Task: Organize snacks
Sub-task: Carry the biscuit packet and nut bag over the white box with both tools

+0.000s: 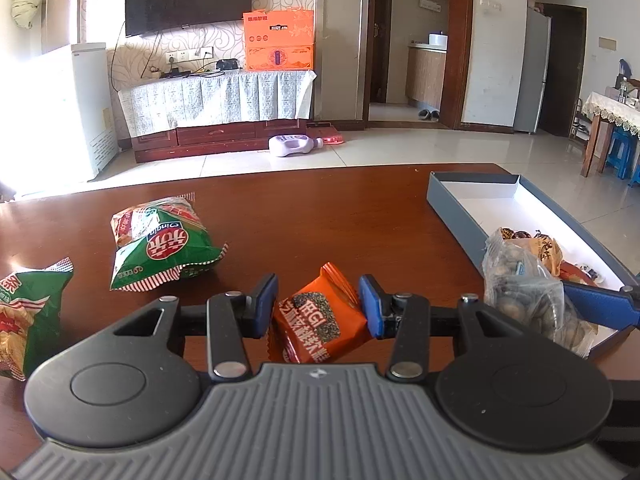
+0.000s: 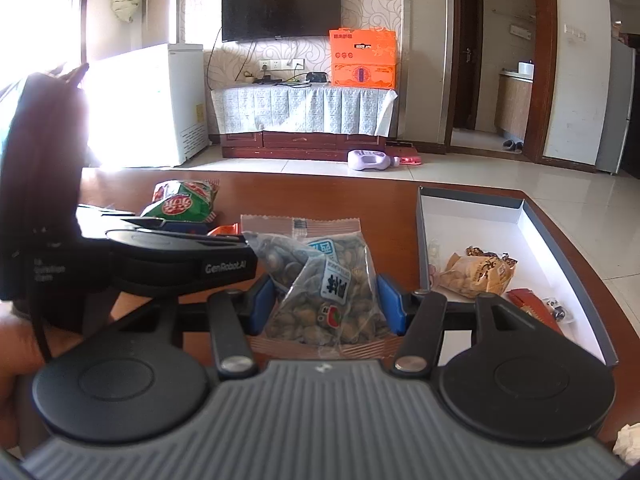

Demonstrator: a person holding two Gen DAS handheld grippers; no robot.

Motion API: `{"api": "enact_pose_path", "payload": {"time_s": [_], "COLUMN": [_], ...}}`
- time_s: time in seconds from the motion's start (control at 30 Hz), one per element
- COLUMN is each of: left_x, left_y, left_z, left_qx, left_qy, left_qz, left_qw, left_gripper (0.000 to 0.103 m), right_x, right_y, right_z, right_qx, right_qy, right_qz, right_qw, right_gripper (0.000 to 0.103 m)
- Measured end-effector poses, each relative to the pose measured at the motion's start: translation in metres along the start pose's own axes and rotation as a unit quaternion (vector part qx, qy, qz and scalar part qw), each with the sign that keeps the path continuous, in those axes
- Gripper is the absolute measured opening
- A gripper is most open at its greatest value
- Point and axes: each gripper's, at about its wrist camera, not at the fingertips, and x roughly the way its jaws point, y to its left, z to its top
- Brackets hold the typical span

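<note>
An orange snack packet point(image 1: 320, 316) is clamped in the left gripper point(image 1: 318, 306) jaws at lower centre; the right gripper point(image 2: 325, 304) jaws grip a clear bag of nuts point(image 2: 320, 280). Both probably go next into the open box point(image 2: 472, 216) at right on the brown surface point(image 1: 320, 208).

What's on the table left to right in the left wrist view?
Cut-off green snack bag → green snack bag → orange packet in the left gripper → clear nut bag → blue tray.
</note>
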Motion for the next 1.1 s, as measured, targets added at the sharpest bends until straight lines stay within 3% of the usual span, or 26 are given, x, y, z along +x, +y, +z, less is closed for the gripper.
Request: {"api": "enact_pose_path", "payload": {"time_s": [0.67,1.1], "left_x": [0.003,0.013], "left_y": [-0.027,-0.056], "left_z": [0.01,0.019], "left_qx": [0.018,0.041], "left_qy": [-0.011,-0.015], "left_qz": [-0.012,-0.043], "left_qw": [0.9997,0.9981], "left_gripper": [0.051,0.051], "right_x": [-0.009,-0.013], "right_y": [-0.01,-0.036], "right_z": [-0.002,-0.003], "right_qx": [0.023,0.032], "right_qy": [-0.004,-0.01], "right_qz": [-0.021,-0.048], "right_qw": [1.0,0.998], "right_gripper": [0.058,0.058]}}
